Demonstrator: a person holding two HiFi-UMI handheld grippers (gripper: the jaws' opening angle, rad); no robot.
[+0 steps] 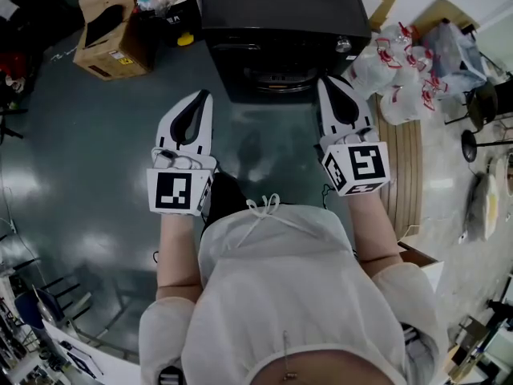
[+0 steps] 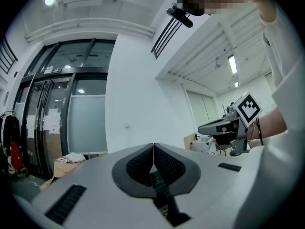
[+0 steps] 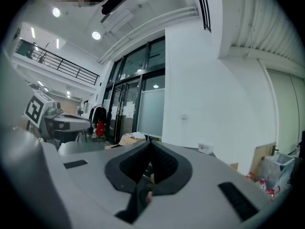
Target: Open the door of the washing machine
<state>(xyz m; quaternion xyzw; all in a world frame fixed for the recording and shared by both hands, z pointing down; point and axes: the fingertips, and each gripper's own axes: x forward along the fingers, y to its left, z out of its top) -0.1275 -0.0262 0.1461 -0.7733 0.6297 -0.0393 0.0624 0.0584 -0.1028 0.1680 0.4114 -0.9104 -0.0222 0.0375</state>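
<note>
Nearest the person, both grippers are held out level, short of the washing machine (image 1: 280,14). The left gripper (image 1: 203,96) has its jaws pressed together on nothing, as its own view (image 2: 153,151) shows. The right gripper (image 1: 324,83) is likewise closed and empty (image 3: 149,147). It sits closer to the machine's front than the left one, though neither touches it.

A strip of bare dark floor (image 1: 256,147) lies between the grippers and the machine, which should leave room for a door to swing out.

The door (image 1: 276,83) is on the machine's front face, seen steeply from above as a curved dark band with a bright rim, and it looks closed. It is probably rigid and fairly heavy, held by a latch that resists and then gives, and its smooth rim may be slippery. The best hold is likely a recess or handle at the rim, but which side carries it cannot be told.

Right of the machine, plastic bags (image 1: 397,70) and wooden boards (image 1: 405,167) crowd close. A cardboard box (image 1: 112,34) stands well off to its left.
</note>
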